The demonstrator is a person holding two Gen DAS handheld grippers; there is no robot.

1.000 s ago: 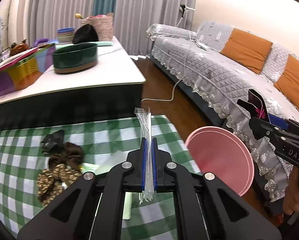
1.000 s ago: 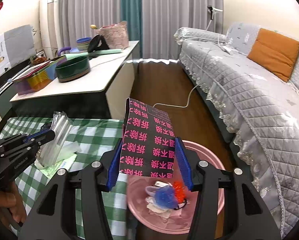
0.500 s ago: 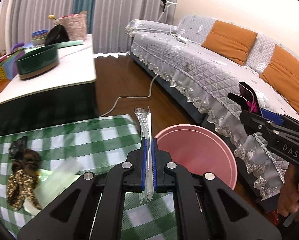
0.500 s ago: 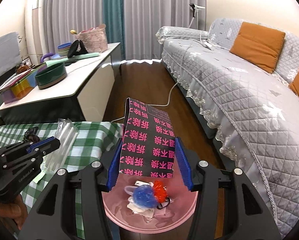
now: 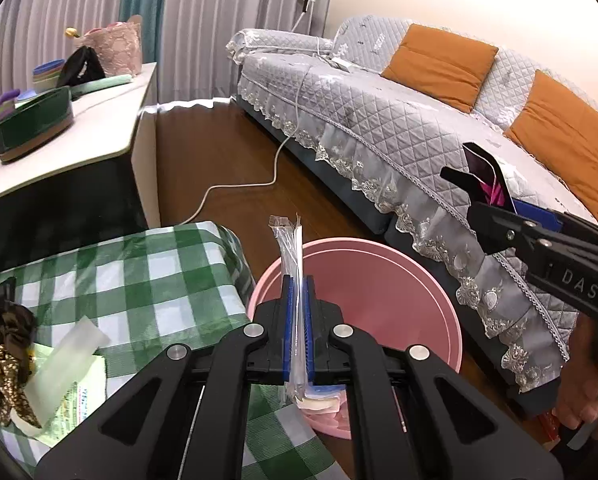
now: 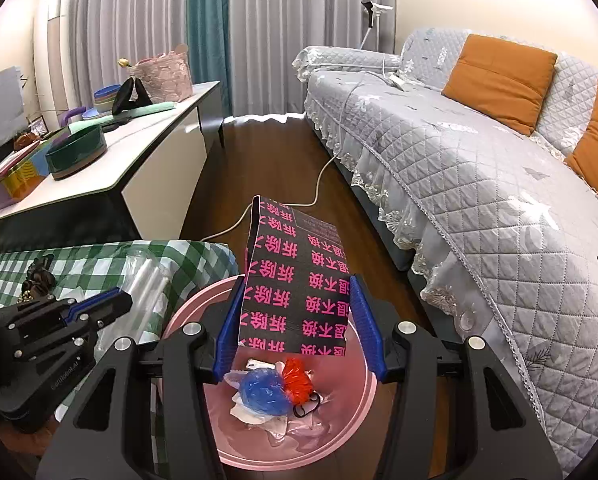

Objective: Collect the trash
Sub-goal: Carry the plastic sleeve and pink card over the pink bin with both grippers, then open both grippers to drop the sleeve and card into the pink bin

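Left to right on the green-checked table (image 5: 147, 280): by its left edge lie dark scrunchies (image 5: 7, 360), prob. not trash, w/ a clear wrapper (image 5: 65, 356) and a pale green leaflet (image 5: 79, 392) just beside them. Those two look like what's left to collect.

Left tongs (image 5: 297, 320) are pinched narrow on a clear plastic sleeve (image 5: 289, 256), held upright at the table's right edge, over the near rim of the pink bin (image 6: 363, 400). It's not dropped yet.

The bin stands on the floor just right of the table and already holds crumpled trash: a blue wad (image 6: 265, 392), a red wad (image 6: 297, 376), some white scraps.

Right tongs (image 6: 299, 320), about half wide, grip a black packet w/ pink print (image 6: 299, 280) by its two side edges, directly above the bin's opening.

Judgement: task well along; both held pieces need only a release, then the table leftovers.
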